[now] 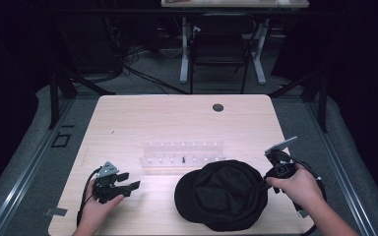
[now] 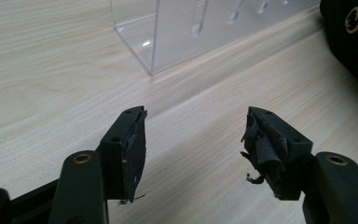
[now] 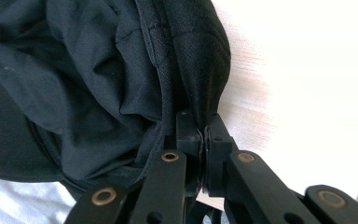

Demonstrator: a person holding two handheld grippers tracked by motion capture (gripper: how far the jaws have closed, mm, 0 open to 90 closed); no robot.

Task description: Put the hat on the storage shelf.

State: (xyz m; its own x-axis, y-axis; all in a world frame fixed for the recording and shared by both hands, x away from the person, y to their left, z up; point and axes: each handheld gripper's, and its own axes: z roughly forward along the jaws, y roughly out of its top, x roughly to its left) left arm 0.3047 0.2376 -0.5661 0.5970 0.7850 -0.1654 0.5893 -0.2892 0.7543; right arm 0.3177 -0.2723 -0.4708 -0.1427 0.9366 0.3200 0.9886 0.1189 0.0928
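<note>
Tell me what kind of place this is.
Probably a lab recording station: a light wooden table ringed by a dark metal frame, loose cables on the grey floor, and another desk with a black chair behind.

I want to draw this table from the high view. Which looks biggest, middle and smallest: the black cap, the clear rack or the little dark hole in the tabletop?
1. Black cap, biggest.
2. Clear rack, middle.
3. Dark hole, smallest, though it sits farthest from the camera.

Lab or workshop: dark curtained bay, floor cables (image 1: 128, 69), wooden table (image 1: 128, 123), chair (image 1: 220, 51).
</note>
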